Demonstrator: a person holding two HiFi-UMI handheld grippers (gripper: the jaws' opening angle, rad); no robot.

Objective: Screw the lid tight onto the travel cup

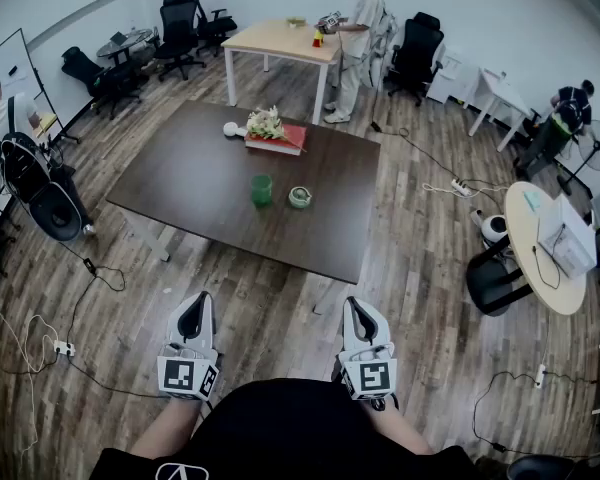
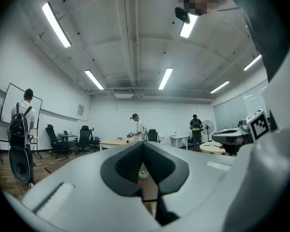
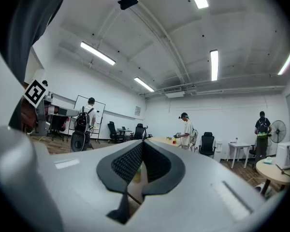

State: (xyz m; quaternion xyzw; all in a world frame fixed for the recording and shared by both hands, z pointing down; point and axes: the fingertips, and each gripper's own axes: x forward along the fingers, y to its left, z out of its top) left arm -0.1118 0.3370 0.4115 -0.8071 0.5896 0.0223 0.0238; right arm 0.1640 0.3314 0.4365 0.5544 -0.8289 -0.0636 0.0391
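Observation:
On the dark table [image 1: 200, 183] ahead stands a green travel cup [image 1: 262, 190], upright and without its lid. The pale green lid [image 1: 300, 197] lies just to its right, apart from it. Both grippers hover level over the floor, well short of the table's near edge. My left gripper [image 1: 194, 306] is shut and holds nothing; in the left gripper view [image 2: 144, 146] the lid [image 2: 143, 174] shows through the notch below the tips. My right gripper [image 1: 359, 312] is shut and empty too; in the right gripper view [image 3: 144, 144] a green sliver of the cup [image 3: 137, 174] shows.
A red book [image 1: 276, 139] with flowers and a white ball [image 1: 230, 128] sit at the table's far edge. Cables and a power strip [image 1: 64, 348] lie on the wood floor. A round table [image 1: 545, 243], office chairs and several people stand around.

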